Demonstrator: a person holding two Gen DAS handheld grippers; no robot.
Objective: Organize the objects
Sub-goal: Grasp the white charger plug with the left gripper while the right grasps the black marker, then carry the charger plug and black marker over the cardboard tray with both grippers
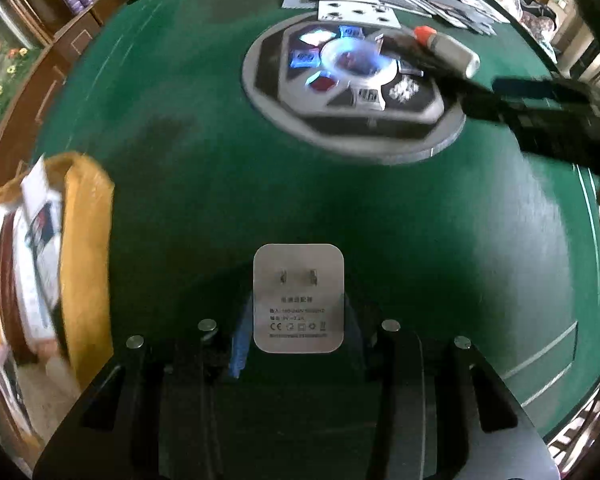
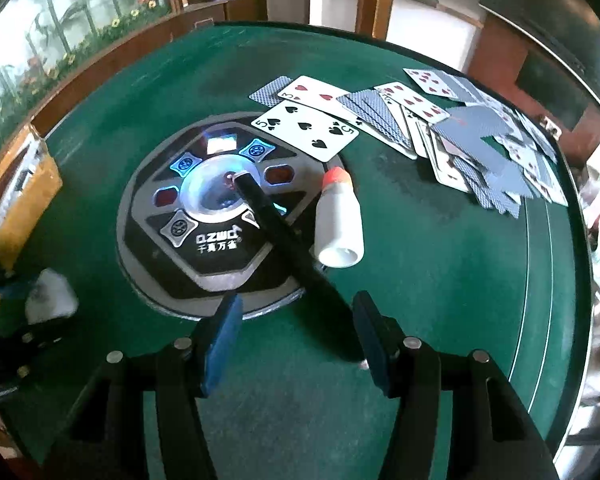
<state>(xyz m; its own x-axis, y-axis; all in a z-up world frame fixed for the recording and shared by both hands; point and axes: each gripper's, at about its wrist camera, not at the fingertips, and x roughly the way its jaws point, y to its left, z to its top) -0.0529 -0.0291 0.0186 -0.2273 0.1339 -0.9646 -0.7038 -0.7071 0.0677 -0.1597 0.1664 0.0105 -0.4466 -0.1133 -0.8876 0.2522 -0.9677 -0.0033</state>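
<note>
The left gripper (image 1: 298, 344) is seen from its own cam pointing steeply down, jaws pinched on a white power adapter (image 1: 298, 298); the pads are mostly hidden behind the adapter, only a blue edge of one showing at its left. The adapter's prong face is turned to the lens, label text too small to read. It is held above the green felt table (image 1: 180, 128), near the table's left edge, where a yellow box (image 1: 86, 240) w/ papers inside is blurred and cut off by the frame. In the right wrist view the same adapter is only a white smear at the lower left. The right gripper (image 2: 296, 344) is pointed down at the felt w/ jaws spread partway, blue pads apart, pressing nothing; the near end of a black pen (image 2: 284, 248) lies between them, close to the right pad, contact not clear. The pen runs diagonally up onto the centre console (image 2: 204, 220), its far tip over the clear dome. A white bottle (image 2: 338, 224) w/ orange cap lies on its side just beside the pen, at the console's right rim. Farther off, playing cards (image 2: 440, 128) are scattered toward the table's far right edge, some face up, many overlapped.
</note>
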